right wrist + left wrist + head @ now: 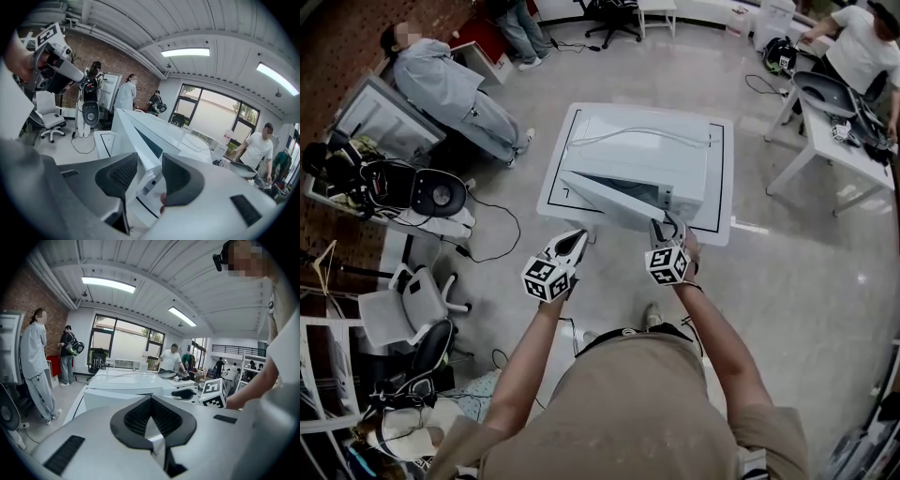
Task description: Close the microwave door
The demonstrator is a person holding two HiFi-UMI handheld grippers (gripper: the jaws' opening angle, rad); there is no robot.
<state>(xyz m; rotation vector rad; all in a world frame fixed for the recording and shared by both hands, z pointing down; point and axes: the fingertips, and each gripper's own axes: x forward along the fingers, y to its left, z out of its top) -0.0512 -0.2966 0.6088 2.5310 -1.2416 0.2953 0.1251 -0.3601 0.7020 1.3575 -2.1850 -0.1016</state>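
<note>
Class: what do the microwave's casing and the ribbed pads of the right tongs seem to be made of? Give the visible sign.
The microwave: probably painted sheet metal or plastic; smooth white, faintly glossy, crisp edges. The pads of the right tongs: likely rubber or soft plastic; matte black, finely ribbed.

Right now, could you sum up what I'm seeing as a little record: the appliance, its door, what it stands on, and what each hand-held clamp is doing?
appliance: white microwave
stands on: small white table
door state: microwave door partly open, swung out toward the person
left gripper: jaws together, nothing between them, held near the door's outer face
right gripper: jaws apart, with the door's free edge between them; no firm clamp shows
task status: door not yet closed
</note>
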